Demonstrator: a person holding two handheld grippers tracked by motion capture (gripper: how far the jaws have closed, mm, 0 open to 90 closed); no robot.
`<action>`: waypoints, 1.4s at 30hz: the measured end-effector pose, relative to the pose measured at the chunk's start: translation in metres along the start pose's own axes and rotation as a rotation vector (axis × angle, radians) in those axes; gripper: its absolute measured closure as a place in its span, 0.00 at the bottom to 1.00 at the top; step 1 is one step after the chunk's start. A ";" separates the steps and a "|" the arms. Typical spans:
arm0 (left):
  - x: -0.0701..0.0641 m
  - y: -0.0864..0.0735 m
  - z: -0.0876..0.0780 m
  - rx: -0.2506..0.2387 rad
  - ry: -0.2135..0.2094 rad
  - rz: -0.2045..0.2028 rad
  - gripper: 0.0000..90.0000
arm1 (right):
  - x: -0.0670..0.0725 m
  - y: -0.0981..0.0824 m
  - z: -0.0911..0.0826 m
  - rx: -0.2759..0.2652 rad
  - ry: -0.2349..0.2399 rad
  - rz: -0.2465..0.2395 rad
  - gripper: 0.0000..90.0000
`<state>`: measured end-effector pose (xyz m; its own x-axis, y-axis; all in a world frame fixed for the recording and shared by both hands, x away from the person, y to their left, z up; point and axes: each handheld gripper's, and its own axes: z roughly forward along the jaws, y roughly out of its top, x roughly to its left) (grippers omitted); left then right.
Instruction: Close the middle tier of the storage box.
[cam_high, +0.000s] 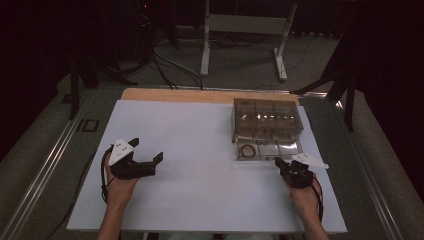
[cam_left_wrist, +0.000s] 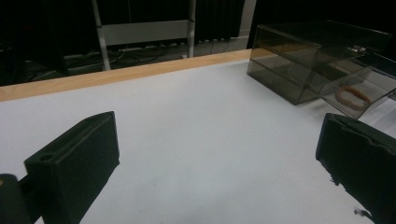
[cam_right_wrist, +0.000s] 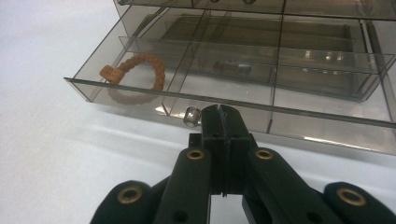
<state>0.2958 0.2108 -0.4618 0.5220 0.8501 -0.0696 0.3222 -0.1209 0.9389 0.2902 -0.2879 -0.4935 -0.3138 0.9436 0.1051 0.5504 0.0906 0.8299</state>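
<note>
The white table top (cam_high: 200, 165) lies bare from nine o'clock through its centre, open to any pass. At two o'clock the smoky plastic drawer box (cam_high: 267, 120) blocks the way, its lowest drawer (cam_right_wrist: 261, 119) pulled out toward the person, a small knob (cam_right_wrist: 190, 116) jutting in front. Its compartment walls fence in a braided bracelet (cam_right_wrist: 135, 77).

Your left gripper (cam_high: 148, 151) is black, topped by a pale three-cornered plate, with a dark cable looping off its rear. Its jaws are thick matte-black blocks, one with a round recess in its top edge. Your right gripper (cam_right_wrist: 219, 113) carries the same plate and cable; its black link arms show brass-coloured pivot rings. Your forearms are bare, with no sleeves.
</note>
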 end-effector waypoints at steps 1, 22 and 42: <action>0.000 0.000 0.000 0.000 0.001 0.000 0.01 | 0.000 0.000 0.001 0.001 -0.002 -0.001 1.00; 0.000 -0.001 0.001 0.004 -0.001 -0.001 0.01 | 0.006 0.004 0.017 0.032 -0.011 -0.018 1.00; 0.000 -0.002 0.001 0.008 0.001 -0.002 0.01 | 0.008 0.003 0.020 0.031 -0.028 -0.033 1.00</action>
<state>0.2963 0.2108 -0.4638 0.5209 0.8507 -0.0711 0.3292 -0.1233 0.9362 0.3045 -0.2735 -0.5014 -0.3106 0.9485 0.0627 0.5642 0.1309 0.8152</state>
